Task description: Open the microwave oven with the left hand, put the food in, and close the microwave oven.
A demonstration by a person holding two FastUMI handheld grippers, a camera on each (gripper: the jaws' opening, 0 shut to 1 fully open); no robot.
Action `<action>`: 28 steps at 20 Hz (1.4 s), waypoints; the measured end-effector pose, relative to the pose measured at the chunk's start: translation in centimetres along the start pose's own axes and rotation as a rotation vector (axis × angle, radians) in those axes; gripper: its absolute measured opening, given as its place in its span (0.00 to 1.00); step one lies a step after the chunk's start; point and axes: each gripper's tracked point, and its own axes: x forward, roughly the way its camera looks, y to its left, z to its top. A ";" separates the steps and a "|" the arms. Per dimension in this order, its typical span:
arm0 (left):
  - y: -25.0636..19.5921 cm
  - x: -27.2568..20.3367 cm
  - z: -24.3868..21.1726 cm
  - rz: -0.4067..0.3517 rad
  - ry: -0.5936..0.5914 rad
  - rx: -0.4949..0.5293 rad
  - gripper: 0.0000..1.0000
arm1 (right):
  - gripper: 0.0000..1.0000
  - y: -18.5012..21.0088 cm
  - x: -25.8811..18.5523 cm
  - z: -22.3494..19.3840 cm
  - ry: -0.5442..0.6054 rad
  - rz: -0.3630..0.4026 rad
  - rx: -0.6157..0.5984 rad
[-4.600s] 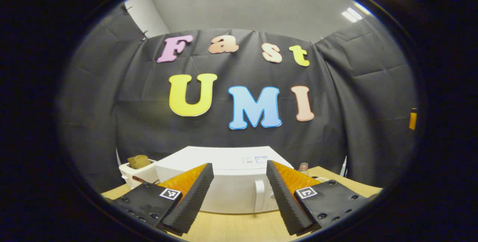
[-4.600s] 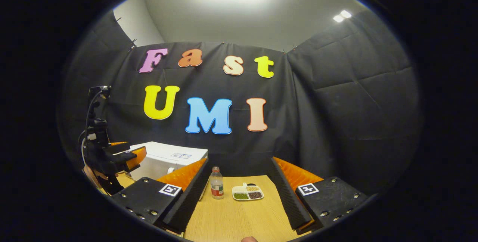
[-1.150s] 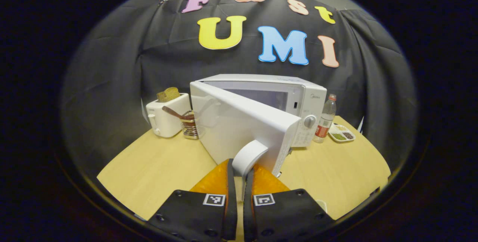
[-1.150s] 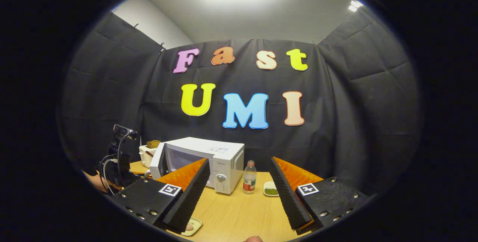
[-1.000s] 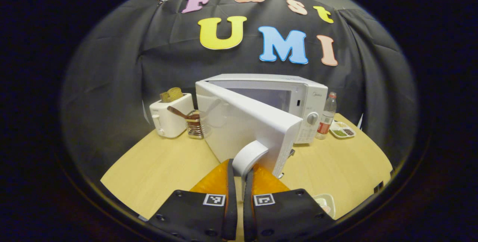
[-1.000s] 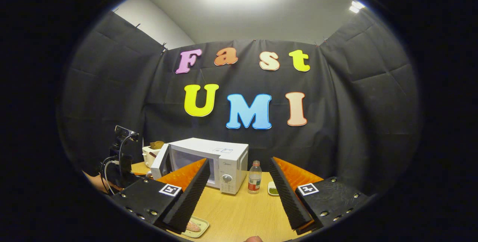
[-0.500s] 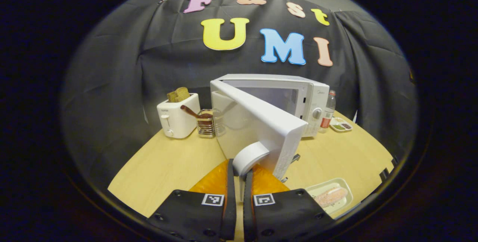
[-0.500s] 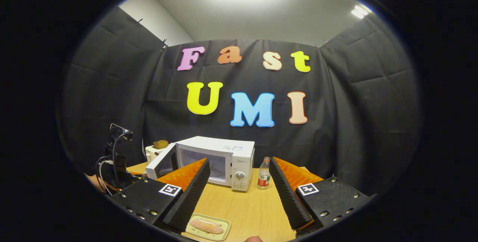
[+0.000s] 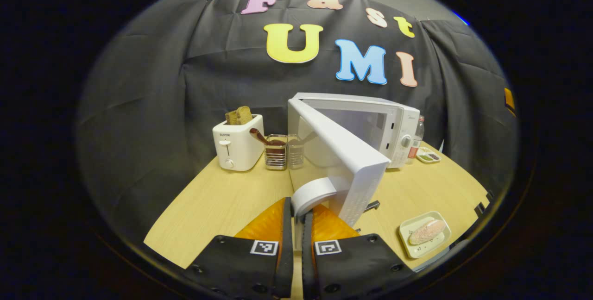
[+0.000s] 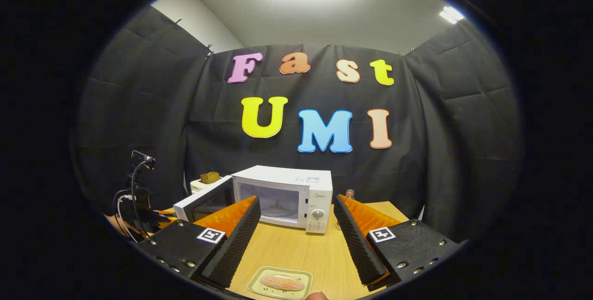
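Observation:
A white microwave oven stands on the wooden table with its door swung wide toward me. My left gripper is shut on the door's white curved handle. In the right gripper view that left gripper sits at the far left by the door's edge. A pale plate carrying a pinkish piece of food lies near the table's front edge. My right gripper hangs open above the table, with the plate just below and between its fingers, nothing held.
A white toaster with bread in it and a small metal rack stand left of the oven. A bottle and a divided dish sit on its right. The table edge is close in front.
The oven door has swung further open with my left gripper shut on its handle. The right gripper has turned left, so the oven and the food plate now sit nearer the middle.

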 end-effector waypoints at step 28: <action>7.1 -19.1 8.2 0.352 -0.342 -0.016 0.95 | 0.98 5.9 5.7 -24.3 0.758 0.762 -0.419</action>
